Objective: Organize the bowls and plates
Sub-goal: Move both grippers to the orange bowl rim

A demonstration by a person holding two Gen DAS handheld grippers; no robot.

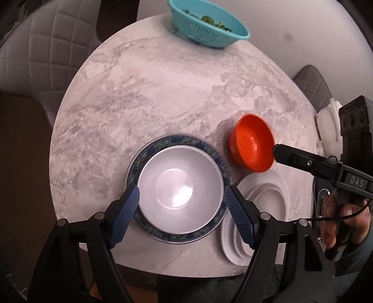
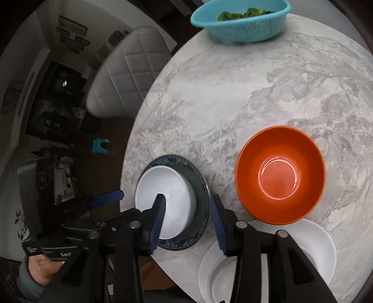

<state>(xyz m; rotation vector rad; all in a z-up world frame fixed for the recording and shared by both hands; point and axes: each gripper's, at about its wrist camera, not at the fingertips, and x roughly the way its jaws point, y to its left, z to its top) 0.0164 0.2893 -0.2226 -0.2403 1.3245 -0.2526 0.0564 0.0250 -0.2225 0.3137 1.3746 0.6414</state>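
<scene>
A white bowl (image 1: 179,191) sits in a blue-patterned plate (image 1: 163,143) at the near side of the marble table (image 1: 151,93). My left gripper (image 1: 180,198) is open, its blue pads on either side of the white bowl just above it. An orange bowl (image 1: 251,142) stands to the right, beyond a white plate (image 1: 265,186). In the right wrist view my right gripper (image 2: 187,213) is open and empty above the blue-patterned plate (image 2: 201,186) and the white bowl (image 2: 172,184), left of the orange bowl (image 2: 279,174) and behind the white plate (image 2: 319,242).
A teal colander (image 1: 209,25) with green leaves stands at the far table edge; it also shows in the right wrist view (image 2: 242,21). Quilted grey chairs (image 1: 42,51) surround the table. A dark floor lies to the left.
</scene>
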